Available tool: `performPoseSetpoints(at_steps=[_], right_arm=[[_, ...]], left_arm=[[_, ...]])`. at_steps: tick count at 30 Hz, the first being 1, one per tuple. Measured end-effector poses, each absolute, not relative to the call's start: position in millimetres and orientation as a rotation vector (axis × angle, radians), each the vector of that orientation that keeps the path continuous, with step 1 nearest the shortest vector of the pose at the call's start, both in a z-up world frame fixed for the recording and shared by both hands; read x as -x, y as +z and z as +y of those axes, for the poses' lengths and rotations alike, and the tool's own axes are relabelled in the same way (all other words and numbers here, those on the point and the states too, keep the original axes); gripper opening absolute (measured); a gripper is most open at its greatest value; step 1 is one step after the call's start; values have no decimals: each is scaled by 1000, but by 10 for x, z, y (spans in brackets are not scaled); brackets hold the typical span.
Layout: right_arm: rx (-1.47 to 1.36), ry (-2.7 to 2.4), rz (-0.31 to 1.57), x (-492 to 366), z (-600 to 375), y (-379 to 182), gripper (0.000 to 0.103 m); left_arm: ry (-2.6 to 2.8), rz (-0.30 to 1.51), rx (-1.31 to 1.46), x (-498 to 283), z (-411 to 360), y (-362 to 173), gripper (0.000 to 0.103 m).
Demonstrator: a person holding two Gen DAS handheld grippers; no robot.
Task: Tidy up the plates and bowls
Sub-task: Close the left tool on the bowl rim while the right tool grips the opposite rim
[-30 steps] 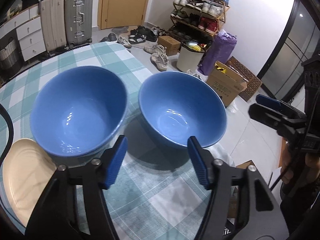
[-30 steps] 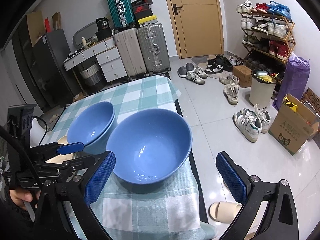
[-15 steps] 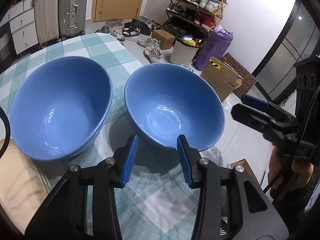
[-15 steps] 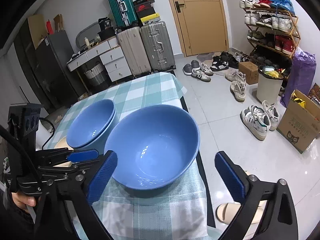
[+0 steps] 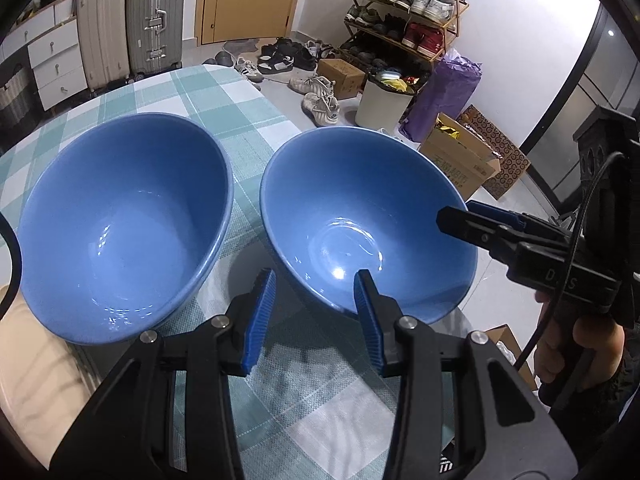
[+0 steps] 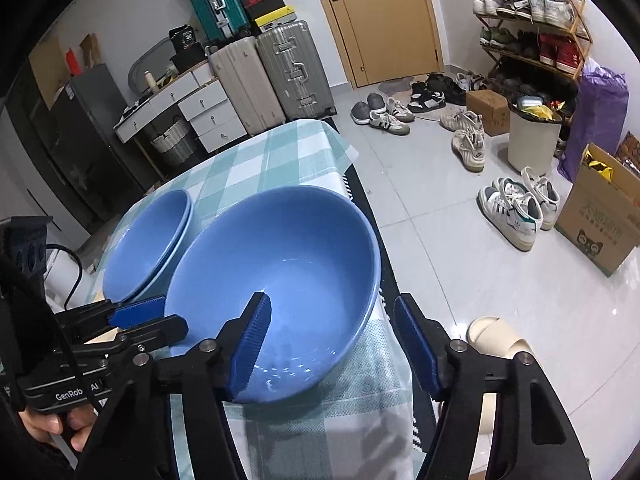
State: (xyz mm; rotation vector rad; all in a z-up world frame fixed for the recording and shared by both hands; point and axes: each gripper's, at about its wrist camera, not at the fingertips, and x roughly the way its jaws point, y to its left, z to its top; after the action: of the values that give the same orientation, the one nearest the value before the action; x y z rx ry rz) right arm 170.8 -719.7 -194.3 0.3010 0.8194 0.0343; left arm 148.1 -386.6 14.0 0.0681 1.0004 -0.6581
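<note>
While seen from the left wrist, the left gripper (image 5: 314,304) is held narrowly open astride the near rim of the single blue bowl (image 5: 368,232), pads not yet pressing; the stacked bowls (image 5: 120,224) sit beside it on the checked tablecloth (image 5: 312,396). From the right wrist, the right gripper (image 6: 334,344) is closing across that bowl's rim, untouched. Both rims should be pinched evenly before lifting.

I'm in a lived-in home, in the entry area. A wooden door (image 6: 384,20) stands beside hard-shell suitcases (image 6: 276,76), and a shoe rack (image 6: 532,20) full of sneakers lines the wall, with more shoes (image 6: 516,208) loose on the tiled floor. My table wears a checked tablecloth (image 5: 208,92); a white drawer unit (image 6: 200,116) and cardboard boxes (image 6: 604,216) stand nearby.
</note>
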Motion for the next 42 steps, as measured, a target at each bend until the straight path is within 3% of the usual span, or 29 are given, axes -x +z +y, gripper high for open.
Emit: performPoseSetpoints(at_steps=[8,13,20,42], right_arm=[[-268,10,828,-1787,-7156,-1969,47],[-254,-14,831,-1812,-7157,-1970,39],[-215,-47,835,-1801,-7158,-1980,24],[-196,-49,792,-1644,-7112,-1784,23]], left_arm=[[-662,1001,-60,-1573,-3909,77,38],[-664,996,-70,-1604,-3940,50,29],[-655,979,-69,-1623,-3954,38,27],[-671,908,-72,-1471,-3825,347,26]])
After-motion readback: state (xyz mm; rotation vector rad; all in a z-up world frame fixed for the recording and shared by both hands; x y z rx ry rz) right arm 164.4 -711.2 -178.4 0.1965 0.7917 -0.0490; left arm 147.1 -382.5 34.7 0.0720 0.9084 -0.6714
